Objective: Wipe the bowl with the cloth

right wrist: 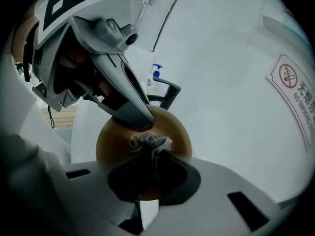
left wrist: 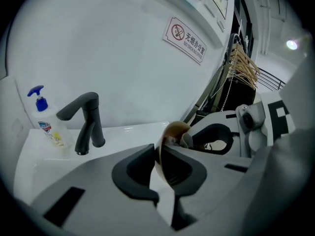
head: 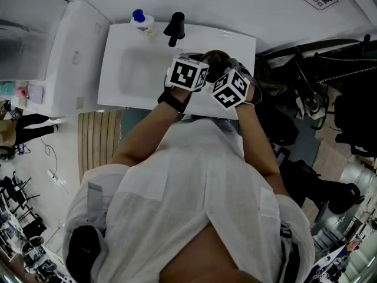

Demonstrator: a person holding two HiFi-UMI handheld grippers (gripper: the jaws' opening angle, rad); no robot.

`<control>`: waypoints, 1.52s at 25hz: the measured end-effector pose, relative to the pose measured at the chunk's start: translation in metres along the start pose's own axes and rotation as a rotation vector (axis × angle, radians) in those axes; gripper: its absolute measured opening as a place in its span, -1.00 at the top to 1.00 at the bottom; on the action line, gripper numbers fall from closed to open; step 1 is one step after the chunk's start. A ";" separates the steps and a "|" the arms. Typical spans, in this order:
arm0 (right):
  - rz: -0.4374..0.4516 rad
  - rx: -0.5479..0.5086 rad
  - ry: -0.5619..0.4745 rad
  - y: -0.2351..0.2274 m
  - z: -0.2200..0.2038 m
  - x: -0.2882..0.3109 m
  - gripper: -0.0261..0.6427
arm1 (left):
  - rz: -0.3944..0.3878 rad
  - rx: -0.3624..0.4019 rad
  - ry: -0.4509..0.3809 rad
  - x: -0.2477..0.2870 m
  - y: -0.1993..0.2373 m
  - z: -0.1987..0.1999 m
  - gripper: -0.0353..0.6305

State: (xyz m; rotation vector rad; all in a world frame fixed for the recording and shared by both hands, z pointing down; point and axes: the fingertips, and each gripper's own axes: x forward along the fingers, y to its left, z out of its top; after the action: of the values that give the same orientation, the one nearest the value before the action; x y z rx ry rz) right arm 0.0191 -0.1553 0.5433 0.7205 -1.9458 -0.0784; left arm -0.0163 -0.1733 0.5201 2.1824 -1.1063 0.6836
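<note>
cloth (right wrist: pixel 147 142) against bowl (right wrist: pixel 178 132), seemingly over sink (head: pixel 112 69)

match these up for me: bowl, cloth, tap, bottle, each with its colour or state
1. bowl
2. cloth
3. tap
4. bottle

a. black
b. grey, pinched in the right gripper
c. brown, rim clamped in the left gripper
d. clear, with a blue pump

Pairs: 1-c, 2-b, 3-a, 4-d

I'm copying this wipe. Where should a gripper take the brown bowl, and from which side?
Grip the bowl by its rim, edge-on: the thin wall fits between the jaws, as the left gripper shows. It is tipped, hollow facing the right gripper and its cloth, so come over the edge, leaving the hollow free.
</note>
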 end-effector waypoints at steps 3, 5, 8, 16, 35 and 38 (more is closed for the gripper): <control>0.033 0.003 -0.002 0.004 -0.002 -0.001 0.80 | -0.005 0.013 0.011 0.001 -0.005 -0.001 0.79; 0.054 0.006 -0.008 0.006 0.000 -0.001 0.80 | -0.008 0.020 0.016 0.002 -0.007 -0.002 0.79; 0.102 0.002 -0.019 0.012 0.004 -0.003 0.80 | -0.004 0.025 0.024 0.003 -0.008 -0.003 0.79; 0.284 -0.023 0.038 0.040 -0.006 -0.011 0.80 | 0.011 0.023 0.035 0.006 -0.003 -0.005 0.80; 0.128 0.066 -0.054 0.011 -0.002 -0.014 0.81 | 0.025 0.078 0.046 0.009 -0.019 -0.006 0.82; 0.242 0.044 -0.040 0.032 -0.006 -0.014 0.80 | 0.038 0.046 0.049 0.010 -0.013 -0.011 0.81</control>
State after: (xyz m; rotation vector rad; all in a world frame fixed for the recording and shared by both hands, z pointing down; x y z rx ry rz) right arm 0.0143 -0.1202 0.5461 0.5098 -2.0640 0.0994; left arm -0.0019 -0.1640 0.5308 2.1759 -1.1193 0.7820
